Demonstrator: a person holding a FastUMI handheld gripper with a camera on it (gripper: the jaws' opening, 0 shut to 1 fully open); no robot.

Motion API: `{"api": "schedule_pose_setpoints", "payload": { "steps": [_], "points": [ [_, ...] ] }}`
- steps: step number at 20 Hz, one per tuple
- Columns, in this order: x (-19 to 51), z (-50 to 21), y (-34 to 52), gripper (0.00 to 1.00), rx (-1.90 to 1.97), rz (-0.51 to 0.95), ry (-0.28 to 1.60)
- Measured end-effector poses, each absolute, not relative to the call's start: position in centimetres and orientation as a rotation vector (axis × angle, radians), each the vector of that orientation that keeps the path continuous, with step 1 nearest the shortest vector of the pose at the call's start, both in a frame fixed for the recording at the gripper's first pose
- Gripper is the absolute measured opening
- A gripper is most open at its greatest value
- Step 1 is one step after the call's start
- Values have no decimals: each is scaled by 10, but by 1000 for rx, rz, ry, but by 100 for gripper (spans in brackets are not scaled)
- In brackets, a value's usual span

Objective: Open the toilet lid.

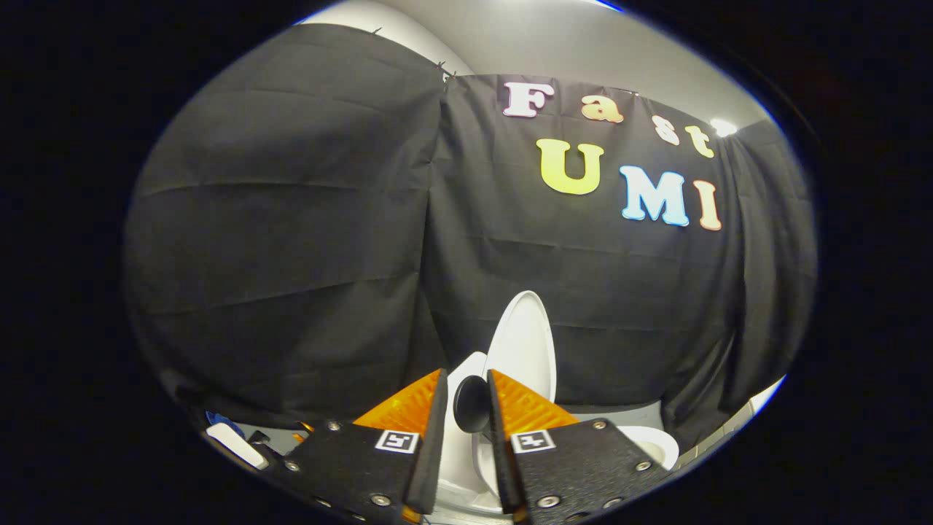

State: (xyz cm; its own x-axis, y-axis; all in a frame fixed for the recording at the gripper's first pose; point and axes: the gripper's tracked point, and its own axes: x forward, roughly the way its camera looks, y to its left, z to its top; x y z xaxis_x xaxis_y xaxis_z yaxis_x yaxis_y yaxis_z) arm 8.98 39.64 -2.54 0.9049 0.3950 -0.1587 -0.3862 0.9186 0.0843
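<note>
The white toilet lid (523, 343) stands raised, nearly upright, against the black cloth just beyond my fingers. A narrower white part (466, 368) rises beside it on the left and runs down between the fingers. A round black knob (470, 403) sits on that white part, between my fingertips. My gripper (467, 394) is closed to a narrow gap around the knob, with both fingers against its sides. Part of the white bowl rim (656, 441) shows to the right of the right finger.
The black cloth wall (306, 240) hangs close behind the toilet and wraps both sides. Low on the left lie a white object (235, 445) and some small blue and orange items. A pale floor strip (762, 401) shows at the right.
</note>
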Motion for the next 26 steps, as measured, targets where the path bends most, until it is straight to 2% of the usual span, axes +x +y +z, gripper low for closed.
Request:
{"api": "schedule_pose_setpoints", "payload": {
  "steps": [4,9,12,20,26],
  "points": [
    [81,11,357,95,169,415,113],
    [80,52,296,95,241,452,-7],
    [97,64,229,95,255,389,-70],
    [113,27,92,94,177,294,-90],
    [84,-22,-4,94,114,203,-57]
  ]
}}
